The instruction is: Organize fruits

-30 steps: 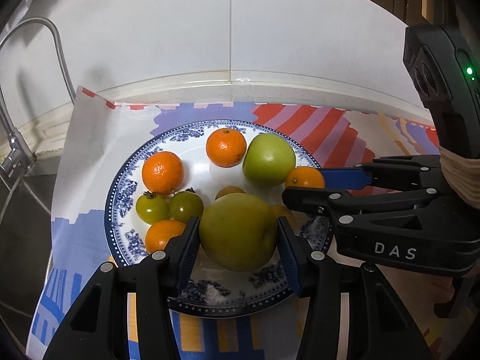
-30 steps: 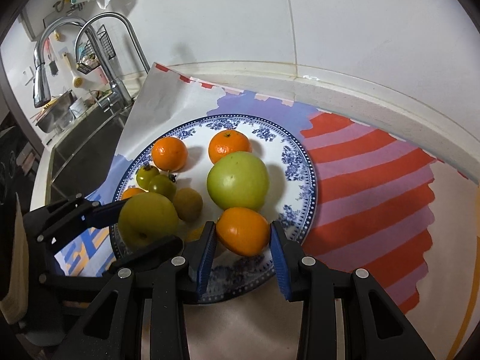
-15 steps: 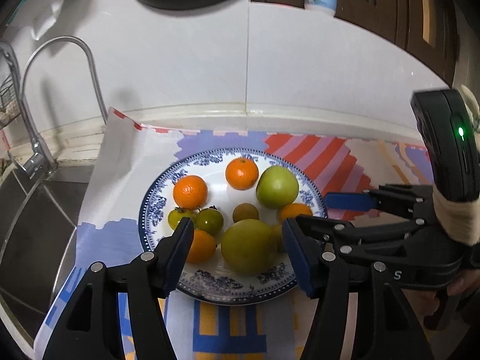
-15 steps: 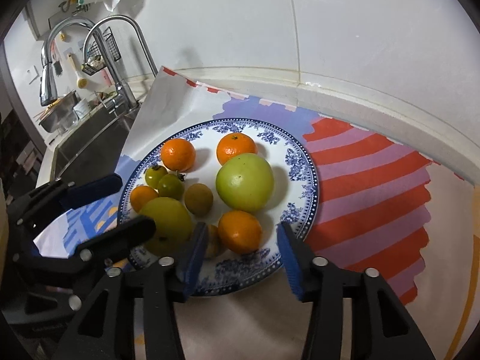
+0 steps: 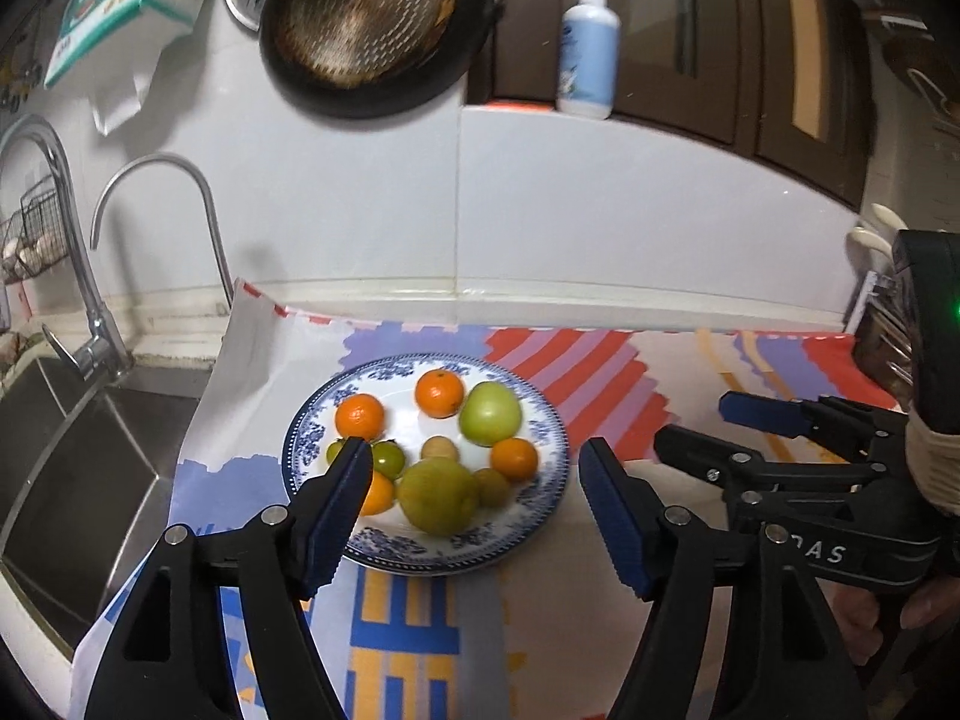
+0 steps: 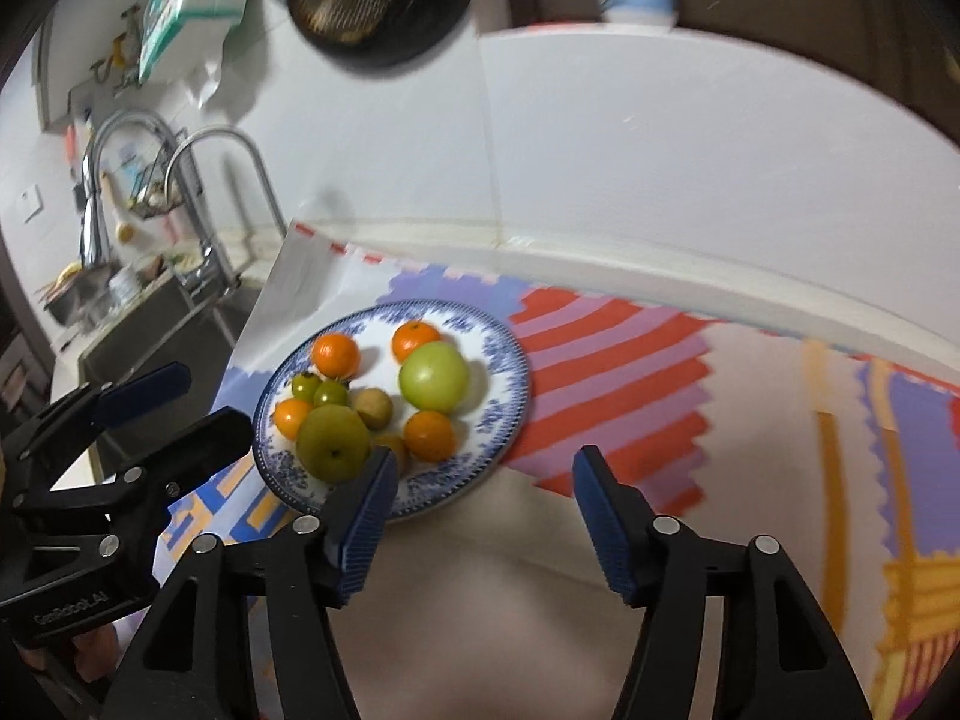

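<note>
Home kitchen: sink (image 5: 72, 450), faucet (image 5: 162, 222), hanging pan (image 5: 378, 30), tiled backsplash (image 5: 600, 210).

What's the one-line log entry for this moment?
left gripper: open, empty, above plate | right gripper: open, empty, off plate's near edge | fruits: all on plate, big yellow-green fruit nearest | cloth under plate

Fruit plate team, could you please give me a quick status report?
Left gripper and right gripper: jaws open, empty, above the counter. All fruit on the blue-patterned plate, none gripped. Nothing blocking the plate.
</note>
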Demonstrator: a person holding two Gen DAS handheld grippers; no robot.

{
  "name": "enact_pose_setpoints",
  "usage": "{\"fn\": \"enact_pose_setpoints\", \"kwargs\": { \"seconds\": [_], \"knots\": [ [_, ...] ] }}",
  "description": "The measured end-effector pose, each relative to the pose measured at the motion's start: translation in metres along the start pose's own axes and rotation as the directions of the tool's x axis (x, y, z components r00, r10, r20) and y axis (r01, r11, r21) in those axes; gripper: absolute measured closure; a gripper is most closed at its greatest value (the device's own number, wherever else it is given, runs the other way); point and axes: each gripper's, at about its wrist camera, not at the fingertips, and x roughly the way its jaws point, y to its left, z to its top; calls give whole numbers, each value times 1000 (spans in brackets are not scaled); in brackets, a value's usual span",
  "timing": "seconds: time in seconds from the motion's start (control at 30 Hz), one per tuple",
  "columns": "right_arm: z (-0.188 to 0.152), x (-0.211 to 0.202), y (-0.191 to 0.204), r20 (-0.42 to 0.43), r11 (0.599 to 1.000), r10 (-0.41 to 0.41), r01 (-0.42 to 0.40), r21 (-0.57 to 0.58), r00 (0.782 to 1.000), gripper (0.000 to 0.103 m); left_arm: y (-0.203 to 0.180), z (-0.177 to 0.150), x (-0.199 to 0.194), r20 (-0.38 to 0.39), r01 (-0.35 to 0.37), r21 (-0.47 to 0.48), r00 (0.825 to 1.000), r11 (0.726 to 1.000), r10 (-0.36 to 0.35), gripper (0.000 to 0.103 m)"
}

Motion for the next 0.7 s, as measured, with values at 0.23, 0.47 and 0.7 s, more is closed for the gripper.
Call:
{"fn": "enact_pose_setpoints", "kwargs": {
  "seconds": [0.23, 0.47, 0.7],
  "knots": [
    [-13, -55, -3, 71, 996, -82, 79, 50, 994, 30, -17, -8, -29, 19, 42, 12, 999, 999, -42, 27],
    [-34, -99, -3, 104, 984, -171, 165, 71, 980, 21, -30, -15, -62, 62, 31, 20, 998, 999, -32, 16],
    [-57, -135, -2, 121, 973, -218, 205, 108, 968, 16, -42, -25, -90, 87, 29, 28, 996, 999, -31, 8]
  ]
}}
